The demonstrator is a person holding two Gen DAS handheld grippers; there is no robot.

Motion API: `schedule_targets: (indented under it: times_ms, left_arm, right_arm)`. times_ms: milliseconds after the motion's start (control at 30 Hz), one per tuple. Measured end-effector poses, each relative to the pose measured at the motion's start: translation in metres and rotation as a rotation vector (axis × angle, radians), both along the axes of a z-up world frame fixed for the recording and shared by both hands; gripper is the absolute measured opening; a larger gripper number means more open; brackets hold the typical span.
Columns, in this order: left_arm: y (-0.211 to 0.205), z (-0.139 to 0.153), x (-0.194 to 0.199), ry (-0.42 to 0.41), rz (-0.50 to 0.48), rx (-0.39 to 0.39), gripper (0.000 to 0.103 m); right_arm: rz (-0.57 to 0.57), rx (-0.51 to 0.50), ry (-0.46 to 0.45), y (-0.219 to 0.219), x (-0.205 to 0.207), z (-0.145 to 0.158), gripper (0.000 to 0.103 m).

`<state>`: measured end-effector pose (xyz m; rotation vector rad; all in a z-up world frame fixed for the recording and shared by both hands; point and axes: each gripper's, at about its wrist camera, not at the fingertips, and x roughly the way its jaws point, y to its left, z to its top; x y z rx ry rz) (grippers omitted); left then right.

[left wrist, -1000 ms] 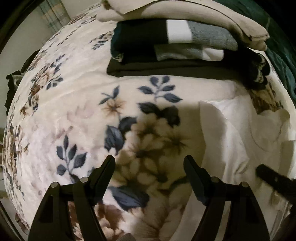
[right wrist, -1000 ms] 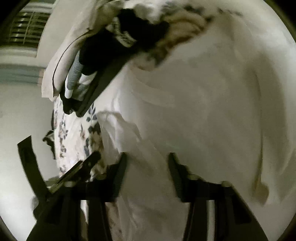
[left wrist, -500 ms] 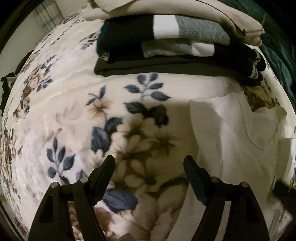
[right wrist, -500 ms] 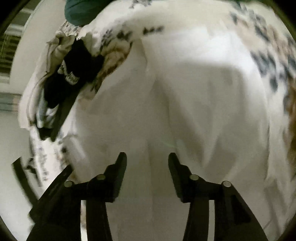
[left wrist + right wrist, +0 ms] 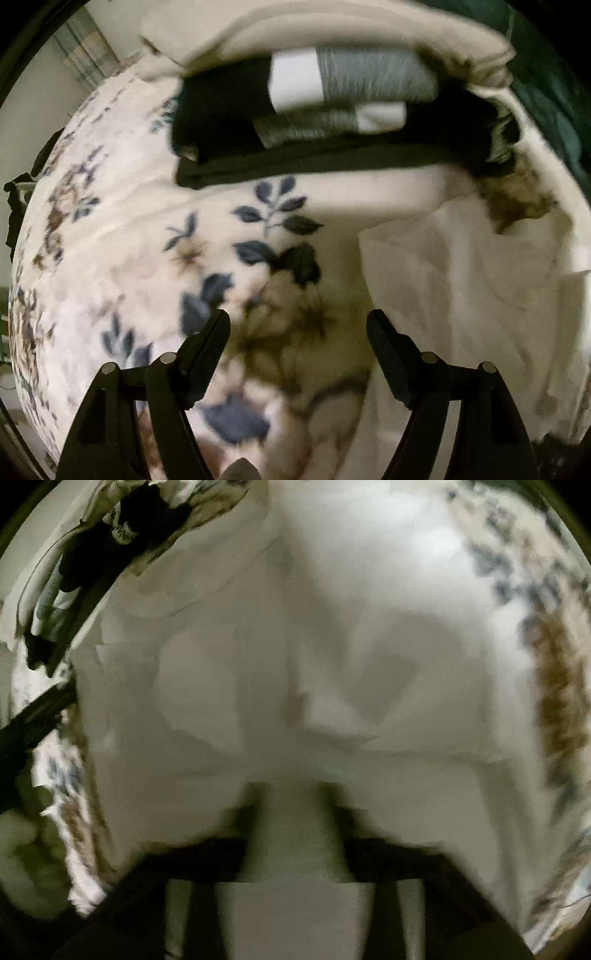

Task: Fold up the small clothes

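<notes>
A white garment (image 5: pixel 461 295) lies spread on the floral blanket (image 5: pixel 129 240), at the right of the left wrist view. My left gripper (image 5: pixel 298 332) is open and empty above the blanket, just left of the garment's edge. In the right wrist view the white garment (image 5: pixel 295 657) fills the frame, creased and partly folded over itself. My right gripper (image 5: pixel 293 794) is low over it, blurred, with cloth covering the finger bases and a gap between the fingers; whether cloth is pinched is unclear.
A stack of folded clothes (image 5: pixel 332 110), black, grey-and-white and beige, sits at the far side of the blanket, and shows at the upper left of the right wrist view (image 5: pixel 92 561). A dark green cloth (image 5: pixel 546 92) lies at the far right.
My left gripper has moved closer to the folded stack. My right gripper has dropped lower onto the white garment, whose cloth now bunches over its finger bases.
</notes>
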<state>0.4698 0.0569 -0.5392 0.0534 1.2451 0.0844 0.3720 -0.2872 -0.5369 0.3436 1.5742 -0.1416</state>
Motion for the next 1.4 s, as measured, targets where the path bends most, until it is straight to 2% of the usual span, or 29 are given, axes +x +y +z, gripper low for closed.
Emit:
schedule_targets:
  times_ms: [33,67,167,300,433,533,567,600,633,733,800,833,933,1000,1067,1100,1133,1167,1200,1300,1400]
  left_arm:
    - [0.000,0.011,-0.011,-0.017,0.004,0.003,0.092]
    - [-0.001,0.017,-0.018,-0.024,0.006,0.000,0.098]
    - [-0.007,0.042,-0.053,-0.041,0.025,-0.028,0.098]
    - [-0.032,0.068,-0.095,-0.028,0.029,-0.069,0.098]
    - [-0.077,0.072,-0.148,0.048,0.031,-0.102,0.098]
    - [-0.133,0.063,-0.204,0.142,0.044,-0.121,0.098]
    - [-0.152,0.057,-0.224,0.181,0.050,-0.138,0.098]
    - [-0.176,0.050,-0.245,0.225,0.055,-0.162,0.098]
    - [-0.202,0.041,-0.265,0.272,0.055,-0.178,0.098]
    - [-0.265,0.022,-0.306,0.360,0.036,-0.220,0.098]
    - [-0.306,0.010,-0.329,0.398,0.028,-0.245,0.098]
    - [-0.320,0.003,-0.337,0.414,0.030,-0.261,0.098]
    - [-0.364,-0.026,-0.358,0.467,0.017,-0.258,0.097]
    - [-0.383,-0.042,-0.366,0.474,-0.020,-0.210,0.096]
    - [-0.390,-0.053,-0.369,0.457,-0.034,-0.180,0.067]
    - [-0.390,-0.054,-0.369,0.432,-0.029,-0.172,0.061]
    - [-0.387,-0.052,-0.369,0.409,-0.022,-0.180,0.046]
    - [-0.383,-0.050,-0.369,0.386,-0.014,-0.188,0.017]
    - [-0.377,-0.045,-0.368,0.360,-0.001,-0.183,0.003]
    - [-0.358,-0.029,-0.365,0.309,0.041,-0.216,0.001]
    - [-0.340,-0.014,-0.366,0.274,0.069,-0.233,0.001]
  right_arm:
    - [0.000,-0.017,-0.016,-0.009,-0.002,0.009,0.075]
    - [0.007,-0.033,-0.022,-0.018,-0.004,0.018,0.077]
    - [0.019,-0.013,-0.031,-0.049,-0.012,0.041,0.093]
    - [0.062,0.066,-0.012,-0.100,-0.034,0.073,0.093]
    - [0.124,0.129,0.049,-0.168,-0.058,0.093,0.093]
    - [0.153,0.190,0.091,-0.200,-0.058,0.090,0.091]
    - [0.166,0.219,0.095,-0.225,-0.063,0.093,0.070]
    - [0.178,0.216,0.101,-0.234,-0.059,0.091,0.053]
    - [0.204,0.201,0.123,-0.251,-0.058,0.088,0.031]
    - [0.261,0.194,0.134,-0.287,-0.049,0.076,0.029]
    - [0.271,0.225,0.149,-0.309,-0.040,0.068,0.029]
    - [0.268,0.249,0.155,-0.311,-0.032,0.061,0.031]
    - [0.259,0.332,0.162,-0.317,-0.011,0.040,0.051]
    - [0.243,0.418,0.146,-0.315,0.009,0.023,0.052]
    - [0.211,0.491,0.129,-0.307,0.034,0.005,0.052]
    - [0.195,0.552,0.118,-0.298,0.053,-0.007,0.052]
    - [0.187,0.576,0.113,-0.292,0.064,-0.014,0.052]
    - [0.174,0.592,0.106,-0.284,0.078,-0.021,0.052]
    - [0.169,0.625,0.100,-0.270,0.098,-0.032,0.052]
    - [0.164,0.666,0.093,-0.235,0.137,-0.049,0.052]
    - [0.151,0.685,0.135,-0.202,0.161,-0.073,0.052]
